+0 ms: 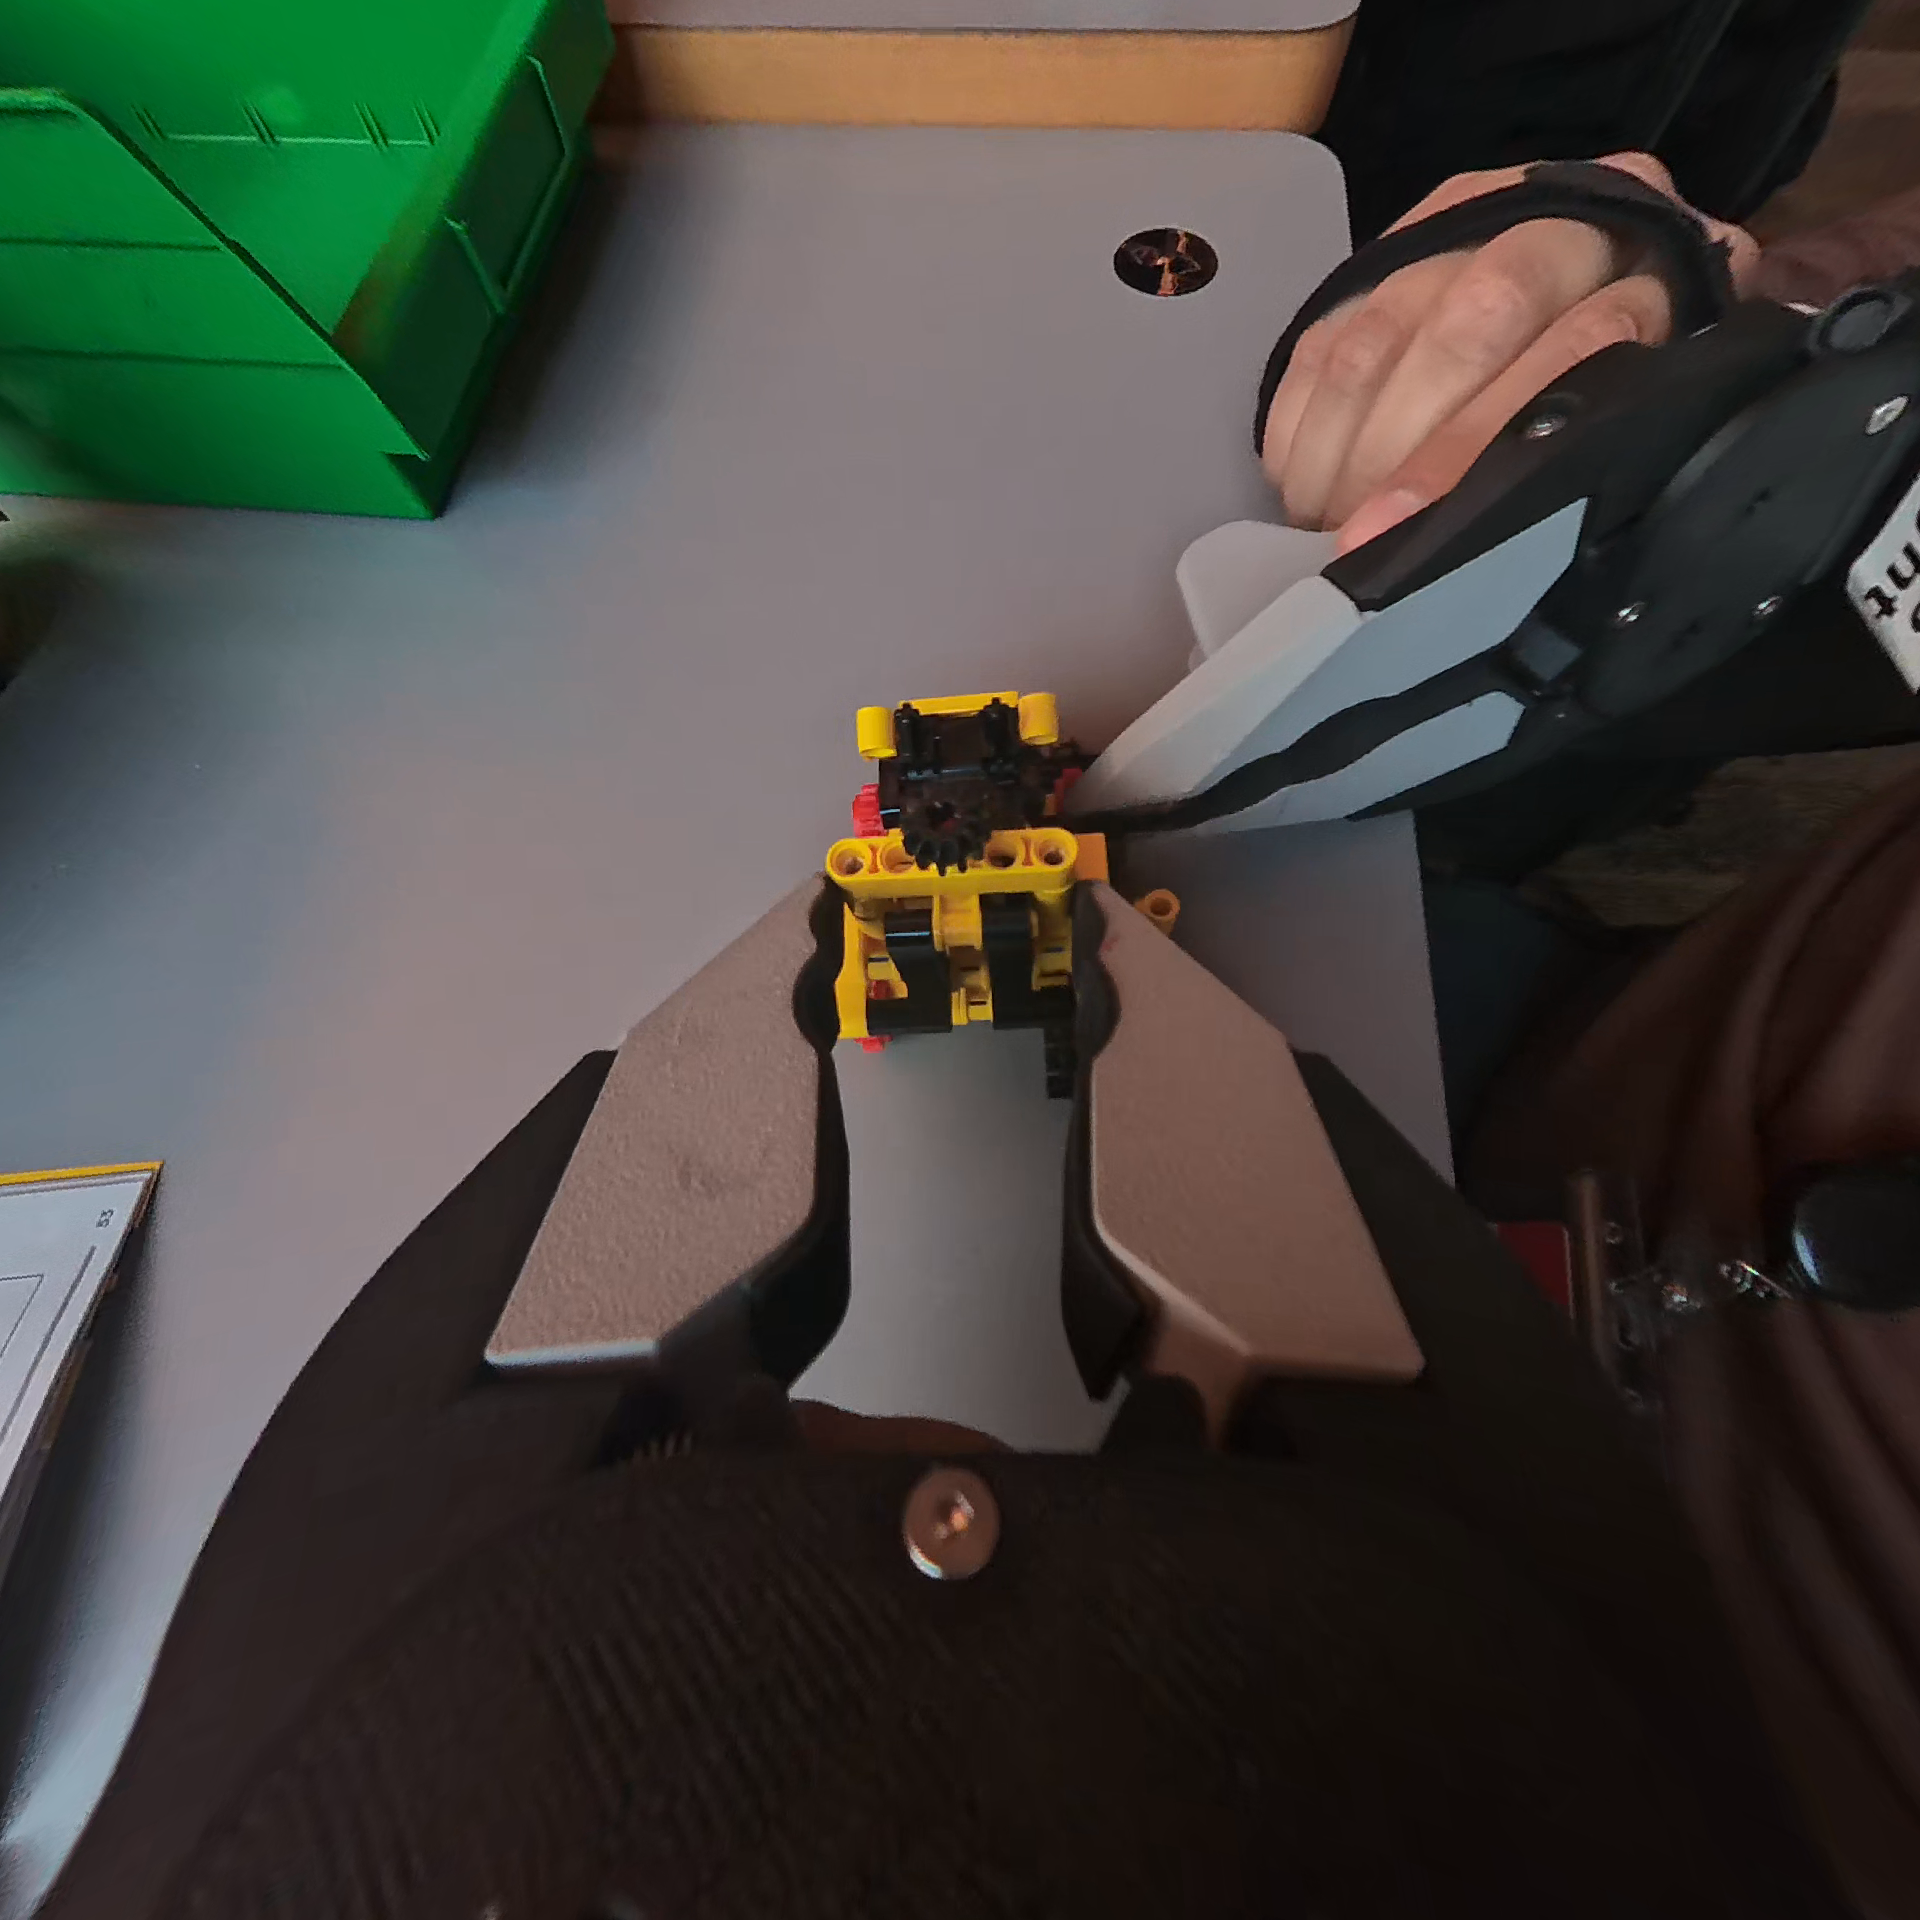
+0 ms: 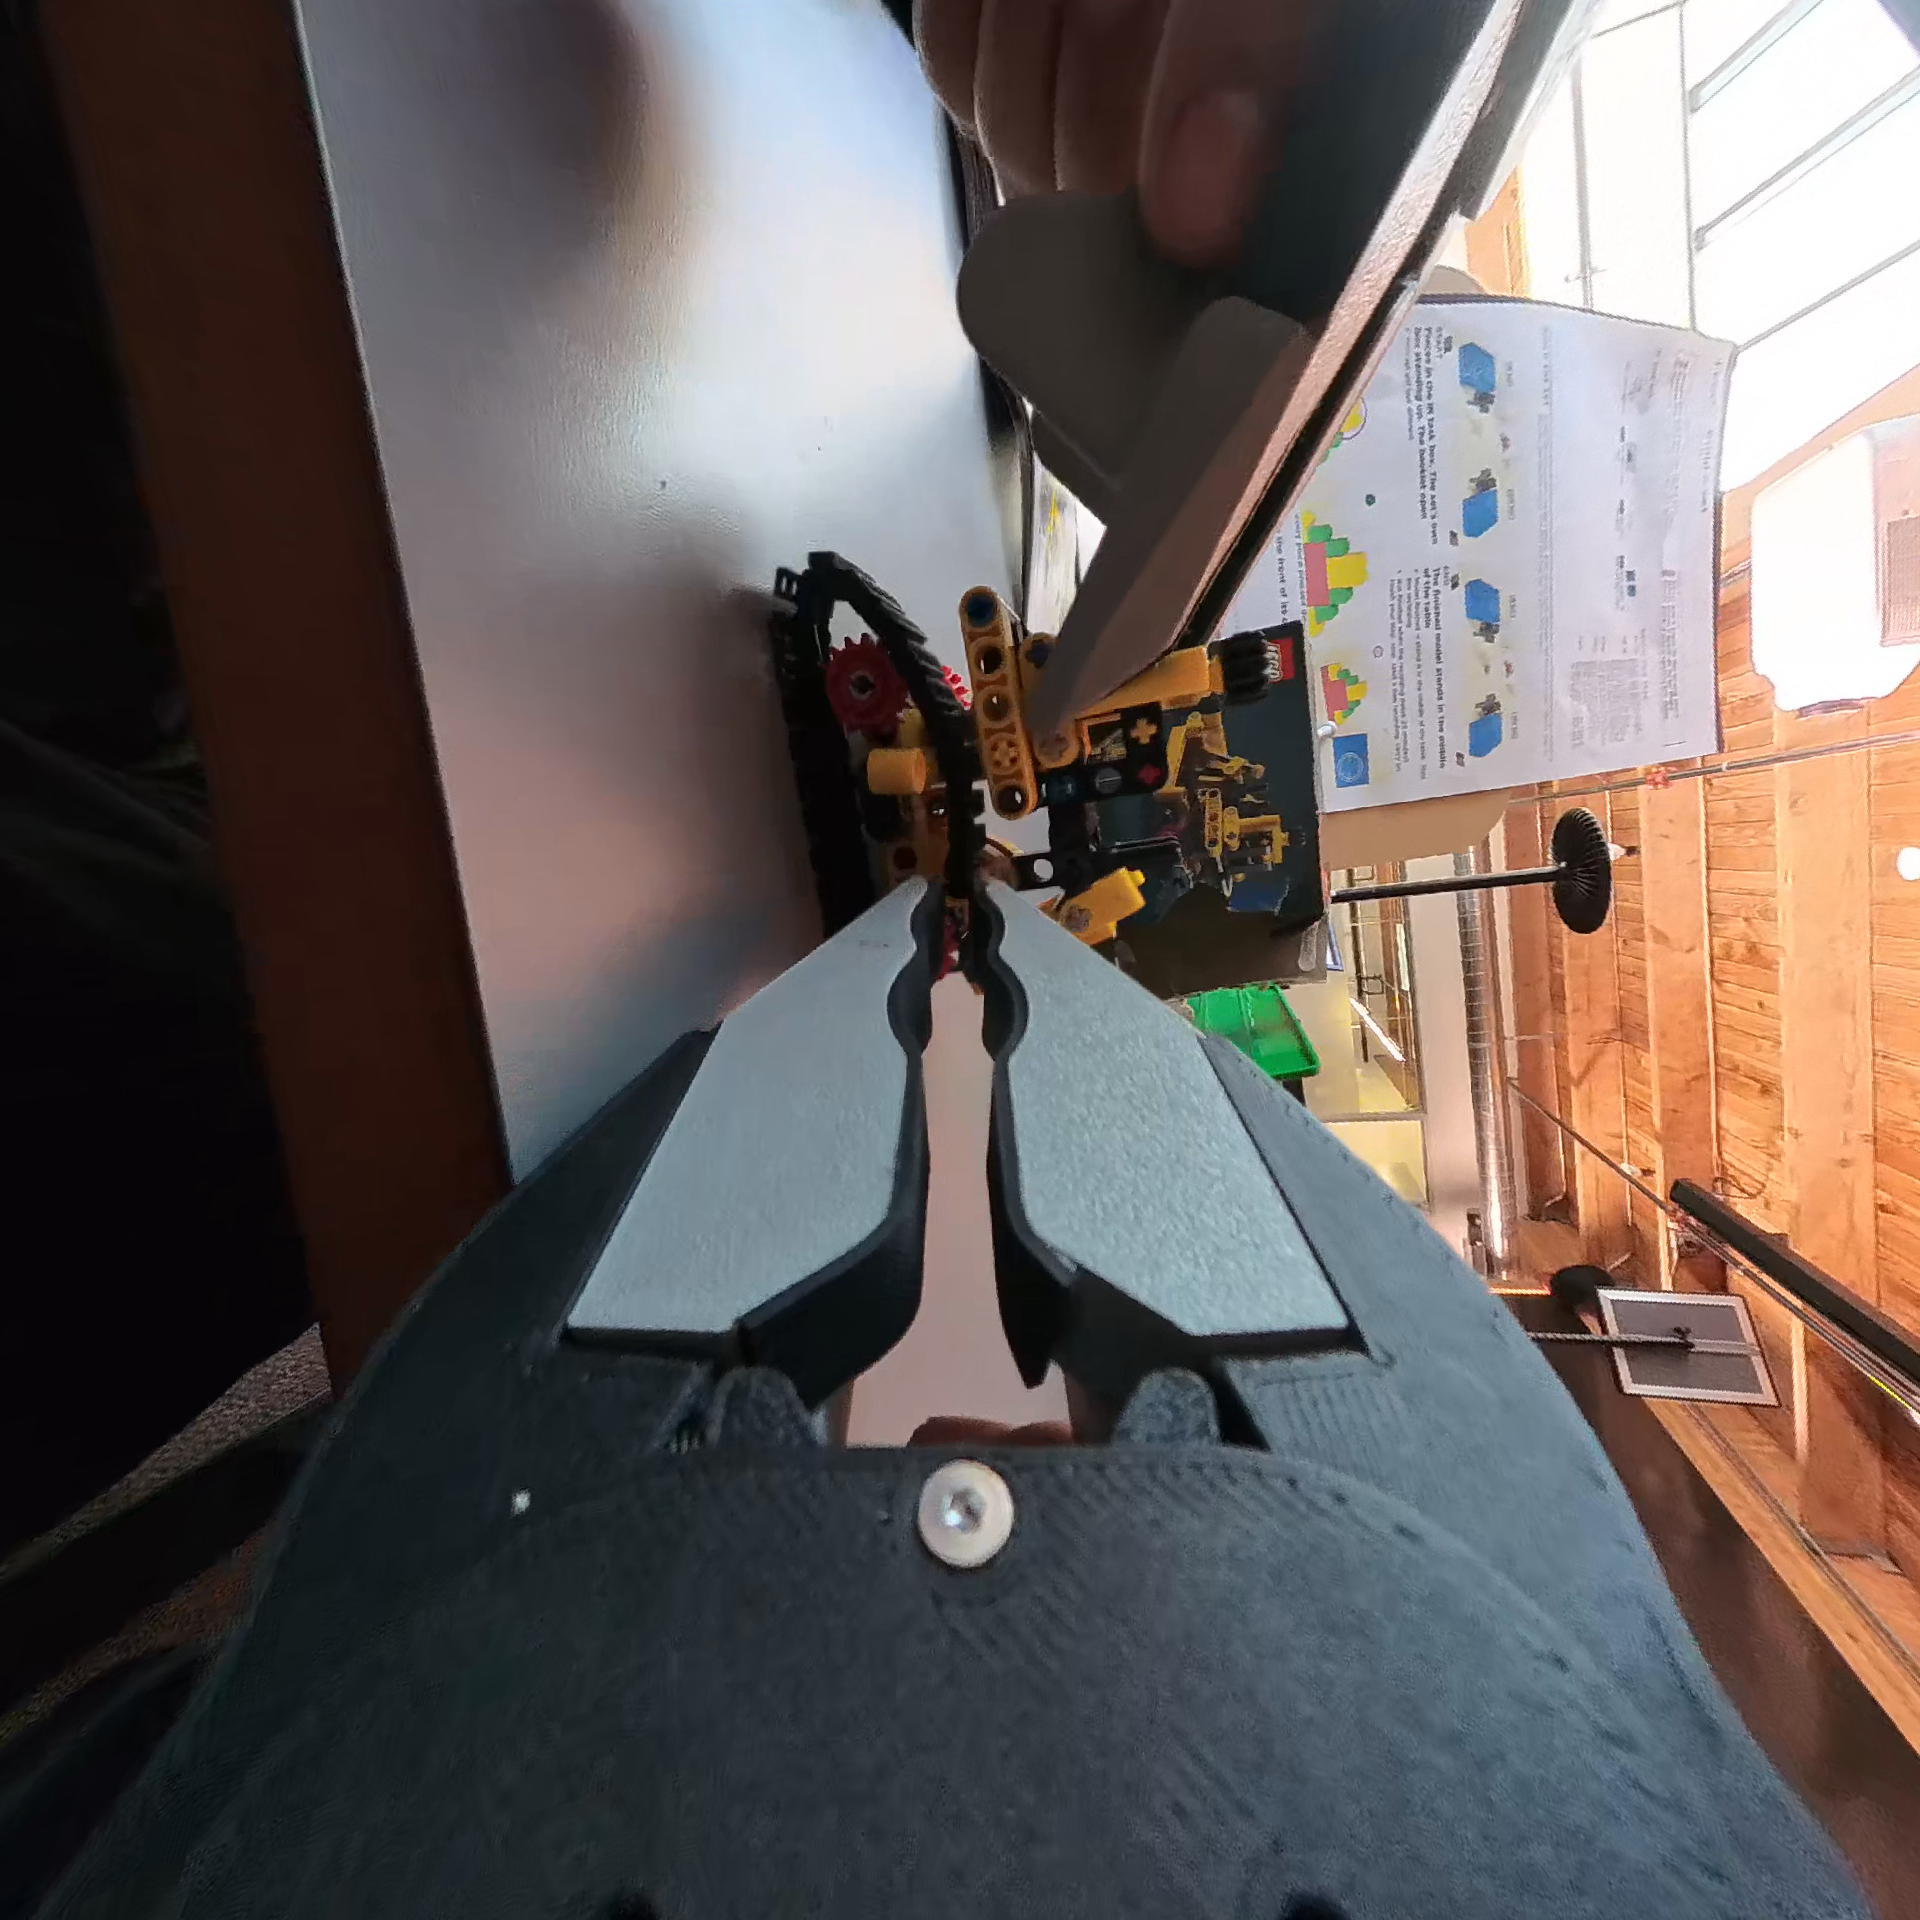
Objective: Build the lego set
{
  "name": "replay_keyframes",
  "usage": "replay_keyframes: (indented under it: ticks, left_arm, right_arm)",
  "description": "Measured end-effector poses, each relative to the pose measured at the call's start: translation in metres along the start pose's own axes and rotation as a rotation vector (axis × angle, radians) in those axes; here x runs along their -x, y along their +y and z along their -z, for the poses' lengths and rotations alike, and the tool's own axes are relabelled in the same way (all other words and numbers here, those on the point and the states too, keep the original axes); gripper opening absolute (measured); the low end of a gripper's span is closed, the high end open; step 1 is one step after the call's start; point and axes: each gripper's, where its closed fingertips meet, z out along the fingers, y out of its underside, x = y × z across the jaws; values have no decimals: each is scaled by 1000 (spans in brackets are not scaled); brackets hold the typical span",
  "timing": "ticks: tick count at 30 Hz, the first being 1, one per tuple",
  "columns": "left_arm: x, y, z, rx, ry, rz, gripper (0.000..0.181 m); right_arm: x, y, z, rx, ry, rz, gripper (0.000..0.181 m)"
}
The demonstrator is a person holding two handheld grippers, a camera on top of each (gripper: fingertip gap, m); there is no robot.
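Note:
A yellow and black lego model stands on the grey table. My left gripper is shut on the model's yellow body from both sides. A black gear sits on top, behind a yellow beam. My right gripper comes in from the right. In the right wrist view the right gripper is shut on a black track that loops over a red gear. The left gripper presses on the model from above.
A green bin stands at the far left. An instruction booklet lies at the near left edge. A small orange piece lies beside the model. A cable hole is far right. The lego box and a printed sheet stand behind the model. Less than 4 cm separates the two grippers' tips.

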Motion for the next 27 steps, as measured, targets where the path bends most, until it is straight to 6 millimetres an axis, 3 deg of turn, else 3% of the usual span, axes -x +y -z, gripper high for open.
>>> replay_keyframes:
  ticks: [8,27]
  left_arm:
    - [3,2,3,45,-11,-39,41]
    - [1,-1,0,28,-11,-36,41]
  right_arm:
    - [-6,6,3,26,35,7,1]
    - [0,22,7,63,-4,-45,2]
